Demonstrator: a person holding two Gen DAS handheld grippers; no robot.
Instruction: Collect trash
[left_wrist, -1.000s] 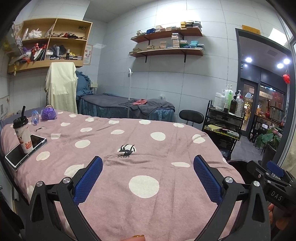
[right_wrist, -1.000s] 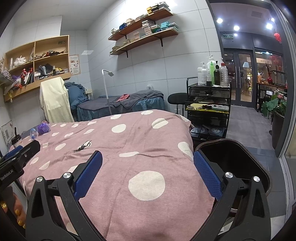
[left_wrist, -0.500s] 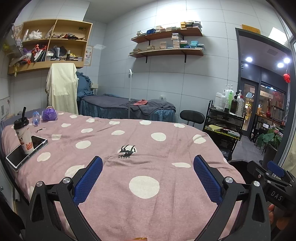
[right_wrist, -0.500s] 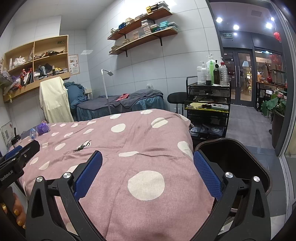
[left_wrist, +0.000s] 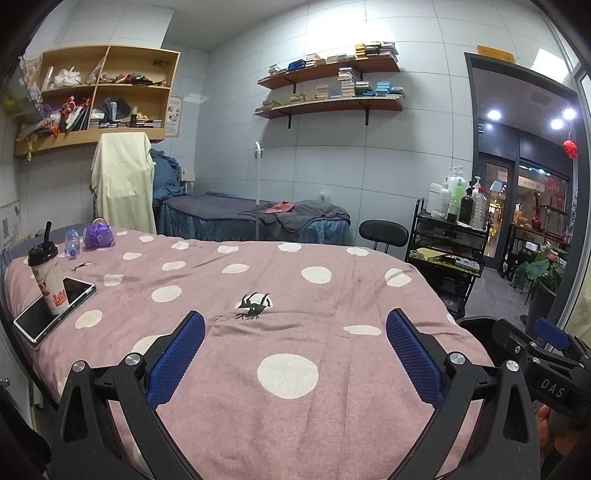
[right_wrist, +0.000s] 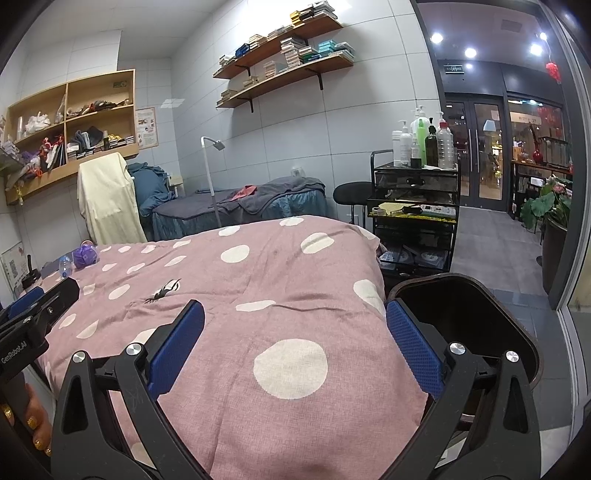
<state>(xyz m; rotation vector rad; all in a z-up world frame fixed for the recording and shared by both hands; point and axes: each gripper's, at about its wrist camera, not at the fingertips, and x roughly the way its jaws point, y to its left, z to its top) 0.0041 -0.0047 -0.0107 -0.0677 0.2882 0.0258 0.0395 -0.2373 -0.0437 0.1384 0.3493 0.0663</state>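
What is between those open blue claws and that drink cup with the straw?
Nothing visible: only bare polka-dot blanket lies between the open left gripper and the cup, which stands on a tablet at the far left.

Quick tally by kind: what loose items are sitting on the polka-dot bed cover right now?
Lidded drink cup with straw: 1
Tablet or phone under the cup: 1
Small clear bottle: 1
Purple bag: 1
Small dark item, too small to identify: 1
Total: 5
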